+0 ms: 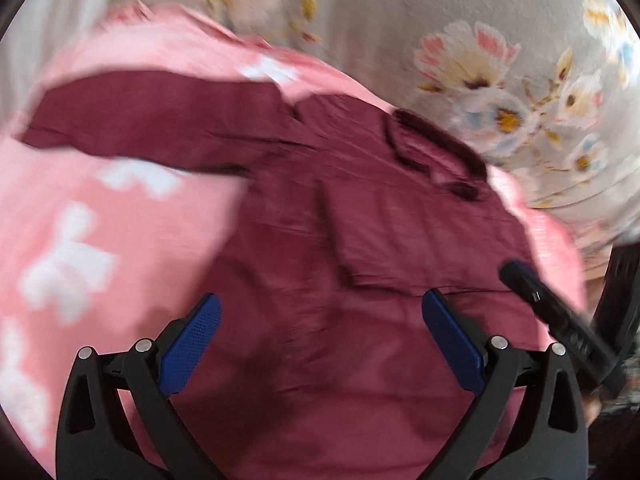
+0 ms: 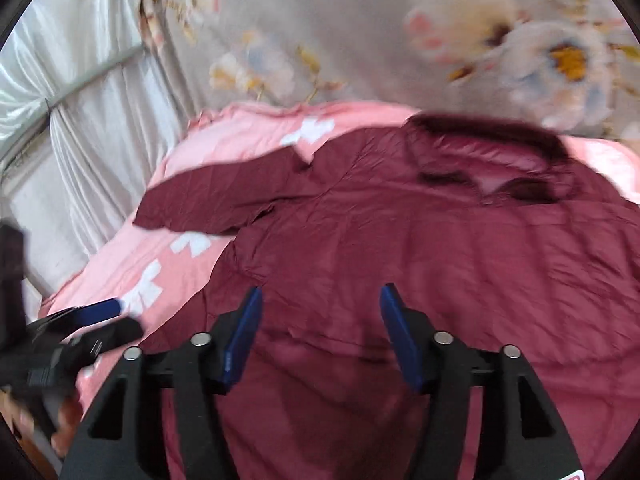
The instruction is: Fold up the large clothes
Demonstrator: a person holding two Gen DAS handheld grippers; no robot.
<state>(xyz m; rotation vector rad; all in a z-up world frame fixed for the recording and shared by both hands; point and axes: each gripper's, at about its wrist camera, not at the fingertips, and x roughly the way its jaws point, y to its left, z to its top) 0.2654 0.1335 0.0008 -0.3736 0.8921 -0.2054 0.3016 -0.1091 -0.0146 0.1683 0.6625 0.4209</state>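
A grey floral bedspread [image 2: 320, 20] with blurred cream and blue blossoms fills the far background, and pleated silvery curtain fabric [image 2: 80, 80] hangs along the left edge. On the bed lies a pink quilt [image 1: 80, 220] printed with white bow shapes, soft and slightly rumpled; a broad bare stretch of it lies left of the garment. Spread flat across the quilt is the maroon shirt [image 2: 420, 248], a thin creased woven fabric with its darker collar [image 2: 492, 152] at the far side and one sleeve [image 2: 220, 196] stretched out leftward. The shirt's right sleeve is folded over its body. The left claw [image 1: 320, 320] hovers spread above the shirt's lower body, gripping nothing. The right claw [image 2: 320, 312] is likewise spread and empty, over the same hem area.
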